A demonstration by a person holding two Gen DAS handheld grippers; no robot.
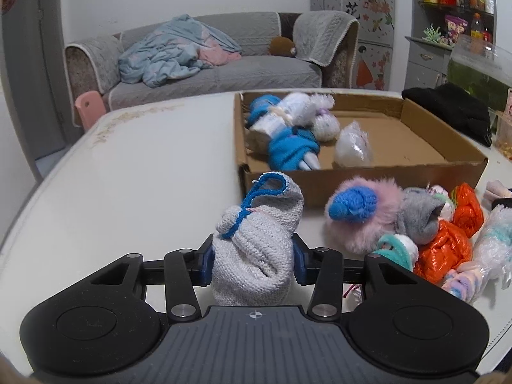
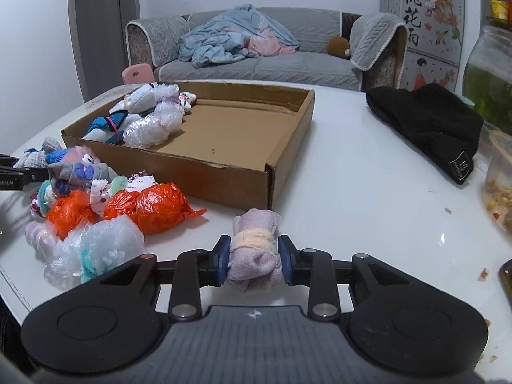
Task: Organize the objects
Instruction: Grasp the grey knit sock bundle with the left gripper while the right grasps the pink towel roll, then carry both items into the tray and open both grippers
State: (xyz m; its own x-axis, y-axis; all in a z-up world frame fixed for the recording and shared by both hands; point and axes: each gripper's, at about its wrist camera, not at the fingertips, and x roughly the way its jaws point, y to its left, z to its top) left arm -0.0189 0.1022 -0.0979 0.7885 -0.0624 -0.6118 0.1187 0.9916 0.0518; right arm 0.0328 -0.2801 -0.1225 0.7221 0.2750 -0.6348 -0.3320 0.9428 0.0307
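Observation:
My left gripper [image 1: 252, 257] is shut on a grey knitted sock bundle with a blue cord [image 1: 256, 240], held over the white table [image 1: 144, 166] in front of the cardboard box [image 1: 368, 180]. My right gripper [image 2: 254, 260] is shut on a pale pink rolled sock bundle [image 2: 256, 252] near the box's front right corner [image 2: 272, 176]. Several rolled socks and wrapped bundles lie in the box's left part [image 2: 144, 118]. A pile of loose bundles, orange ones [image 2: 156, 208] among them, lies on the table left of my right gripper; it also shows in the left wrist view [image 1: 400, 224].
A black knit hat [image 2: 428, 124] lies on the table at the right. A plastic food container [image 2: 499, 192] and a glass tank [image 2: 489, 73] stand at the right edge. A grey sofa [image 2: 262, 54] with blankets stands behind the table.

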